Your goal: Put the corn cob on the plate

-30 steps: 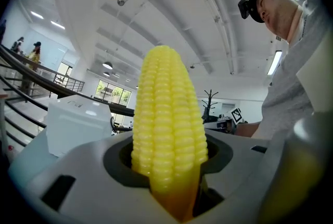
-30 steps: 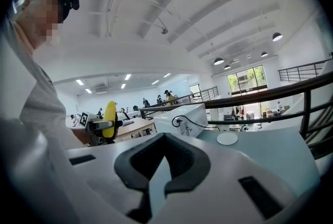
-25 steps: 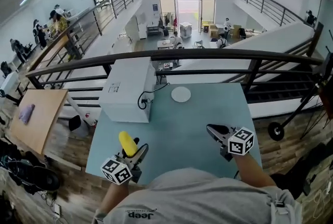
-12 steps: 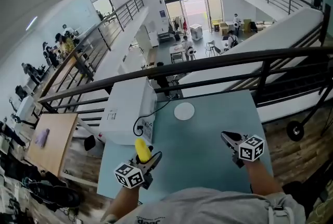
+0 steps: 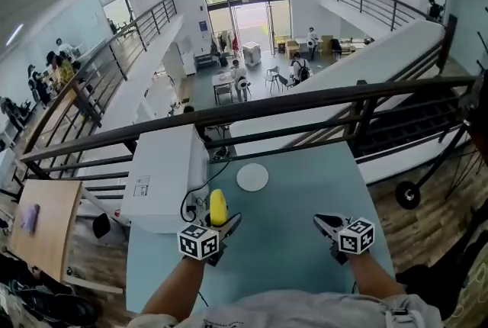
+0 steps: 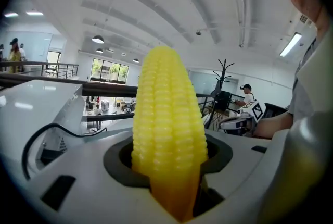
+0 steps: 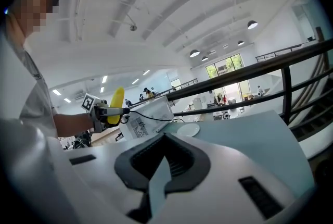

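Note:
The yellow corn cob (image 5: 218, 206) stands nearly upright in my left gripper (image 5: 220, 224), which is shut on its lower end. In the left gripper view the corn cob (image 6: 169, 113) fills the middle, wedged between the two jaws. The small round white plate (image 5: 252, 177) lies on the pale blue table (image 5: 290, 197), just beyond and slightly right of the cob, with nothing on it. My right gripper (image 5: 325, 222) hovers over the table's right half with its jaws together and nothing in them. From the right gripper view, the plate (image 7: 187, 129) sits ahead and the corn cob (image 7: 115, 104) is off to the left.
A white box (image 5: 164, 174) with a black cable takes up the table's far left corner, close to my left gripper. A dark railing (image 5: 305, 101) runs behind the table's far edge, with a drop to a lower floor beyond.
My left gripper has carried the corn cob forward and to the right, closer to the plate. The right gripper has dropped a little and shifted only slightly.

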Demonstrator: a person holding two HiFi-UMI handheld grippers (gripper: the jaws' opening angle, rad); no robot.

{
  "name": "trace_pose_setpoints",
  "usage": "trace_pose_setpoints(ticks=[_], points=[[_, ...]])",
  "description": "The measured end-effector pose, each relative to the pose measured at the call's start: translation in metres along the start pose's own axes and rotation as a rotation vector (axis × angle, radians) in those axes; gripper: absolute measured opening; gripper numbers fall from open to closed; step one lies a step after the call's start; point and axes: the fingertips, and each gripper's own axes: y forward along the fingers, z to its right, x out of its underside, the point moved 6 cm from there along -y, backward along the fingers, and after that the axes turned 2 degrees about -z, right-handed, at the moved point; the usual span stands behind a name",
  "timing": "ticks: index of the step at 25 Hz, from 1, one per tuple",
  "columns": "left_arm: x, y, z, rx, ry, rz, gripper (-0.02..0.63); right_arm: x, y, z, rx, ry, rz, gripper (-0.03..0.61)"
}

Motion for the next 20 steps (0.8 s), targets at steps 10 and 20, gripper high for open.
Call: trace_pose_setpoints(ticks=[10,20], points=[[-0.002,0.088,-0.035,-0.038,-0.014,-0.076,0.236,-0.029,0.039,0.053,0.009,-0.062,-0.013,0.017],[0.022,0.153,-0.083,-0.078,0.021,-0.175,0.236,-0.036,0.123,0.098,-0.017,-0.107,-0.009,0.017]])
